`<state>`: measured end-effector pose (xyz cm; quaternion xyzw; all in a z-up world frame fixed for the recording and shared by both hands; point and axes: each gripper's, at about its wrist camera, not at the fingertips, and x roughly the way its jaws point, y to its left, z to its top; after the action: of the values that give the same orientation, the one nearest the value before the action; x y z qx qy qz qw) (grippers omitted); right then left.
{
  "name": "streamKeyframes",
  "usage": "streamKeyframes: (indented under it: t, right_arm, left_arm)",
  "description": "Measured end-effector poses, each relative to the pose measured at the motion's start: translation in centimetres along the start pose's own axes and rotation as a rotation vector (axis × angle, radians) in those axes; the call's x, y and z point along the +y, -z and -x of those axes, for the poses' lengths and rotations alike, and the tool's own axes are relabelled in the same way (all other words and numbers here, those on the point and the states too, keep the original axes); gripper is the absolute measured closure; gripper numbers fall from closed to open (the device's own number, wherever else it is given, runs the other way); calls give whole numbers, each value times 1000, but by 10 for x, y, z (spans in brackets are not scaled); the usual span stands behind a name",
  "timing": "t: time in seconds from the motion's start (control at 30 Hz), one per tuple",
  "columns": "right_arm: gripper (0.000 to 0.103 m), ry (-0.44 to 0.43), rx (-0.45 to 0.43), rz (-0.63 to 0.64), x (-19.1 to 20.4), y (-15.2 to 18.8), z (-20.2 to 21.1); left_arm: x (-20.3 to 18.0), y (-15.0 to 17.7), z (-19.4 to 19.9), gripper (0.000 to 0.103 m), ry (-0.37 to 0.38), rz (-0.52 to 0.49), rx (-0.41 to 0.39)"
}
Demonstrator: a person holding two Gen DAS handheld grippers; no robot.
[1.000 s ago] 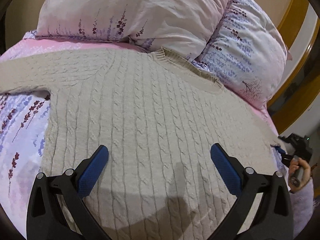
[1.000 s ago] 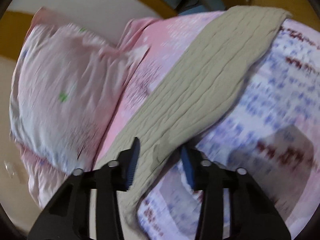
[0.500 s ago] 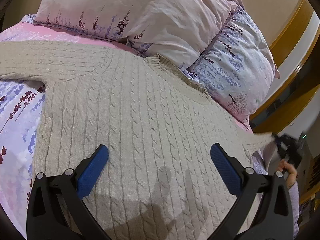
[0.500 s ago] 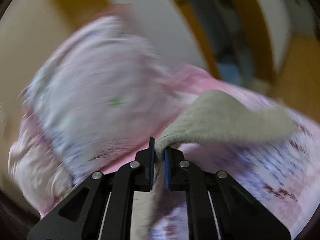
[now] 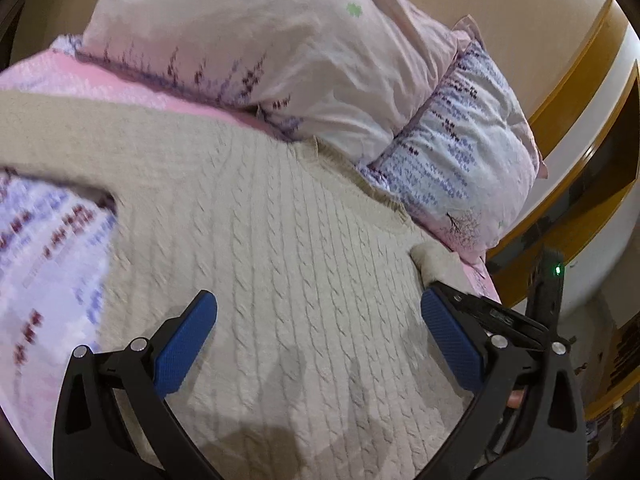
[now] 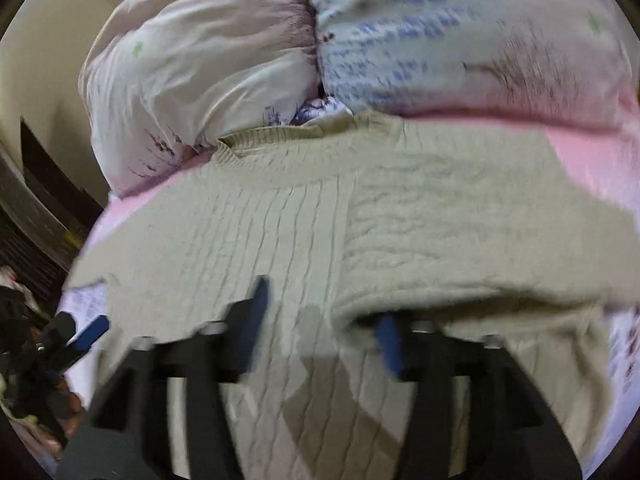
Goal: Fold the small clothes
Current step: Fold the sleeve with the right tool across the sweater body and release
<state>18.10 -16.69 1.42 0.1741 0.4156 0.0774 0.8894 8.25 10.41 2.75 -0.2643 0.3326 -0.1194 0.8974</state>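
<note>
Lying flat across the bed, the beige cable-knit sweater (image 5: pixel 280 264) fills the centre of the left wrist view, ribbed collar (image 5: pixel 356 176) toward upper right, touching the pillows. One sleeve (image 5: pixel 80 132) stretches off to the left edge of frame over the pink sheet (image 5: pixel 80 80). Lavender-print bedspread (image 5: pixel 44 248) shows at left, blurred.

Left claw (image 5: pixel 320 344) at bottom of frame, jaws spread wide, holding nothing, blue pads (image 5: pixel 186 344) over the sweater body; cannot tell whether they touch the knit. Behind its right-hand pad, at right of frame, the right claw (image 5: pixel 440 286) comes in with a bunched bit of sweater fabric (image 5: pixel 434 260) at its tip. Green indicator light (image 5: pixel 558 269) glows on the dark device at right.

Right wrist view is motion-blurred. Right claw (image 6: pixel 322 328) at bottom centre, jaws partly apart, a thick fold of sweater (image 6: pixel 460 240) draped over the right-hand pad (image 6: pixel 388 340) and across the right half of frame, lying on top of the sweater body (image 6: pixel 240 248). Whether it is pinching that fold or has let go, cannot tell. Collar (image 6: pixel 288 140) at upper centre, touching the pillows. Left claw (image 6: pixel 76 340) peeks in at lower left edge, beside the sweater's edge.

Two pillows at top: pale pink pillow (image 5: pixel 260 40) upper centre, lavender-print pillow (image 5: pixel 472 148) at right, touching each other. Wooden headboard trim (image 5: pixel 572 80) at far right.
</note>
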Motion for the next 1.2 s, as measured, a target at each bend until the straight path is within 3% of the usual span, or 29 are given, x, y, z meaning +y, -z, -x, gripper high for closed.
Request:
streamKeyframes:
  t: [0.23, 0.33, 0.43, 0.6, 0.67, 0.8, 0.97, 1.07, 1.2]
  right_arm:
    - [42, -79, -90, -395, -83, 1, 40]
    - [55, -132, -130, -598, -130, 11, 52]
    - [61, -188, -173, -762, -164, 21, 62]
    - [62, -68, -236, -827, -188, 22, 75]
    - [93, -20, -248, -812, -192, 22, 77]
    - [95, 49, -317, -664, -170, -1, 90]
    - [95, -49, -359, -363, -87, -37, 93]
    - [95, -118, -312, -168, -24, -49, 75]
    - [96, -180, -147, 38, 55, -43, 12]
  left_arm:
    - [10, -12, -5, 1, 2, 23, 10]
    - [15, -11, -7, 1, 16, 44, 29]
    - [15, -11, -7, 1, 7, 31, 29]
    - [14, -12, -8, 1, 27, 12, 42]
    - [14, -12, -6, 1, 26, 3, 35]
    - [18, -16, -2, 1, 12, 13, 21]
    - [26, -21, 9, 1, 69, 14, -68]
    - [29, -26, 13, 1, 61, 23, -85]
    - [40, -34, 16, 1, 37, 71, -80]
